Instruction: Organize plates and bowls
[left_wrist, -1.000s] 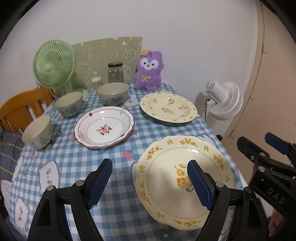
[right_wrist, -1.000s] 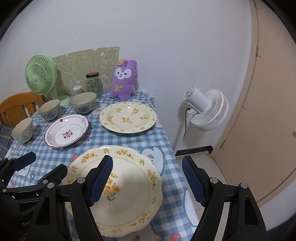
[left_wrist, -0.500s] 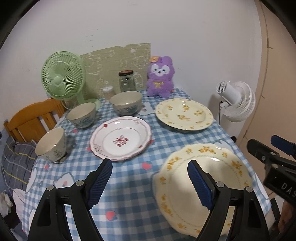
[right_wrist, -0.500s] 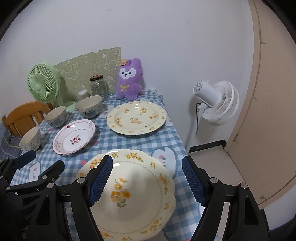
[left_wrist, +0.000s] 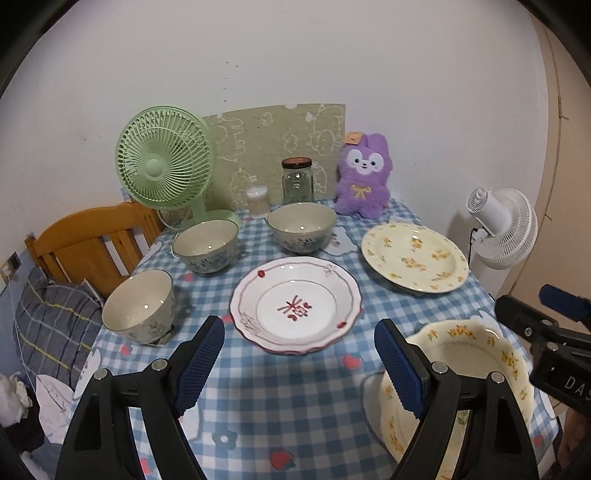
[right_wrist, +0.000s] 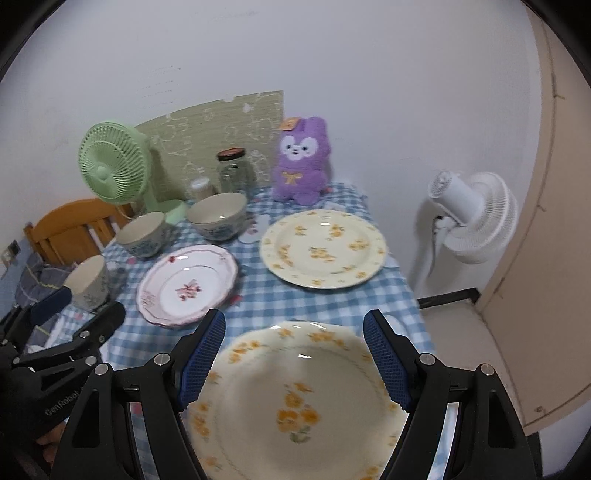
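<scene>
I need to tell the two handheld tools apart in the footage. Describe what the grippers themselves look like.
Both are alike: the left gripper and right gripper have matte black plastic arms with triangular cut-outs and silver pivot screws. Each finger ends in a dark blue ribbed pad. White lettering is printed on both black bodies, only partly readable. No cables or sleeves show.
</scene>
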